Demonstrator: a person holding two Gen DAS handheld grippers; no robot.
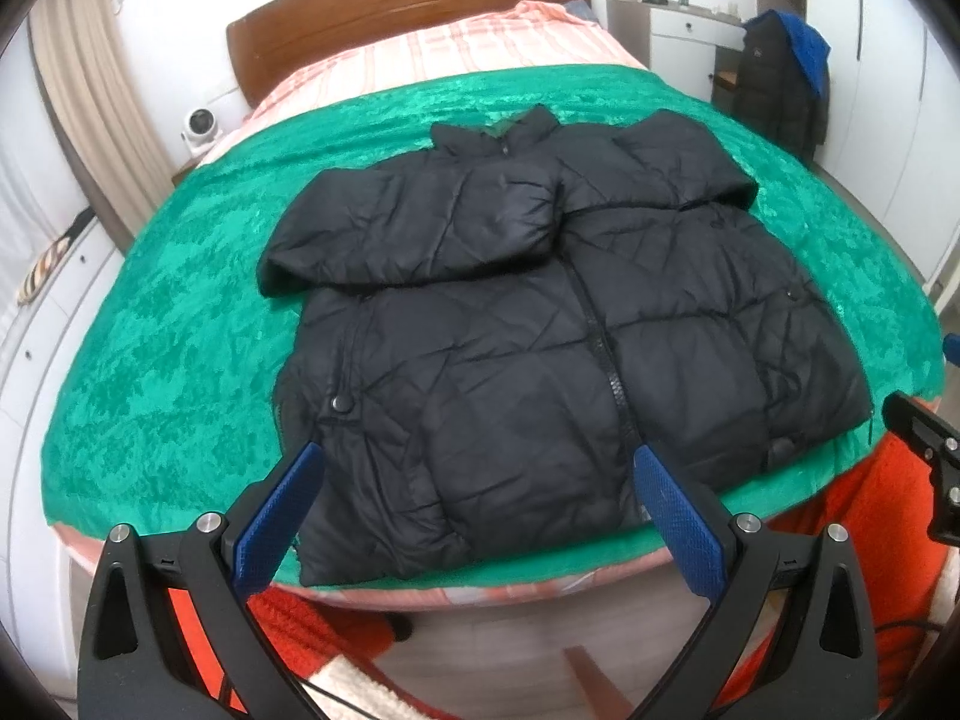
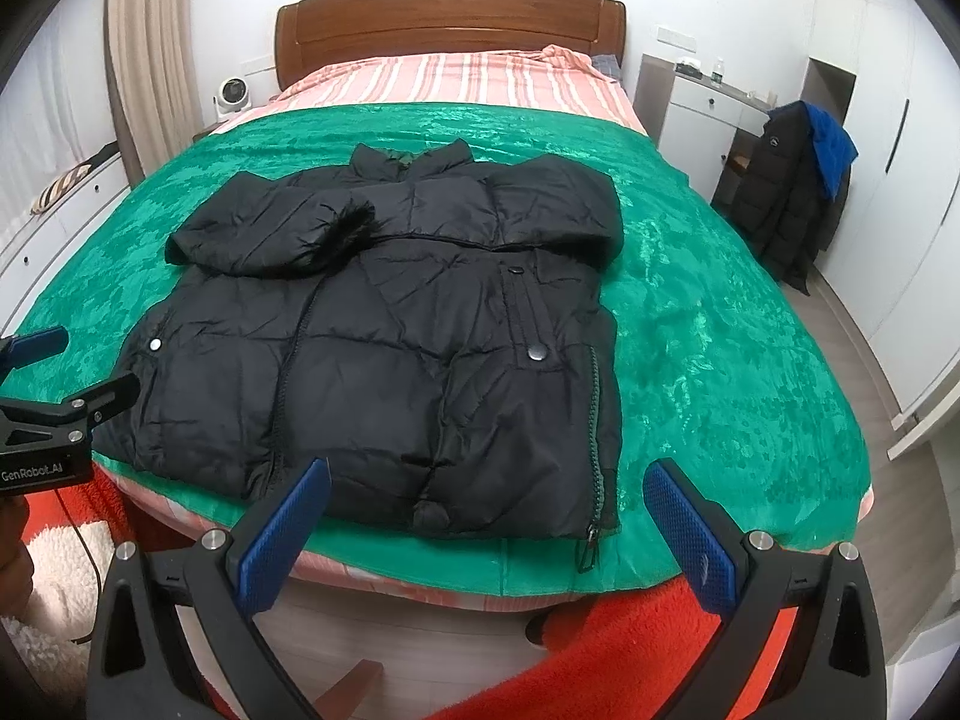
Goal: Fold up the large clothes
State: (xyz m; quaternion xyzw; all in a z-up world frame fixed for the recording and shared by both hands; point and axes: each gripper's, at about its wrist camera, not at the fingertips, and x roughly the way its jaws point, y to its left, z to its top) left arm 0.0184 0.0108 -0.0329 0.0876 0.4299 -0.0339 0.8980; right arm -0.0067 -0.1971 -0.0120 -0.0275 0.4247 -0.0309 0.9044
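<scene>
A black quilted puffer jacket (image 1: 510,324) lies front up on a green blanket (image 1: 180,312) on the bed, zipped, with both sleeves folded across the chest. It also shows in the right wrist view (image 2: 390,348). My left gripper (image 1: 480,474) is open and empty, held just above the jacket's hem at the bed's near edge. My right gripper (image 2: 486,492) is open and empty above the hem's right corner. The right gripper's body shows at the right edge of the left wrist view (image 1: 927,456). The left gripper shows at the left edge of the right wrist view (image 2: 66,402).
The bed has a wooden headboard (image 2: 450,24) and a striped pink sheet (image 2: 450,78). A dark coat with a blue hood (image 2: 798,180) hangs by a white desk at right. An orange fleece (image 2: 630,648) is below the grippers. A small white fan (image 2: 231,93) stands left of the bed.
</scene>
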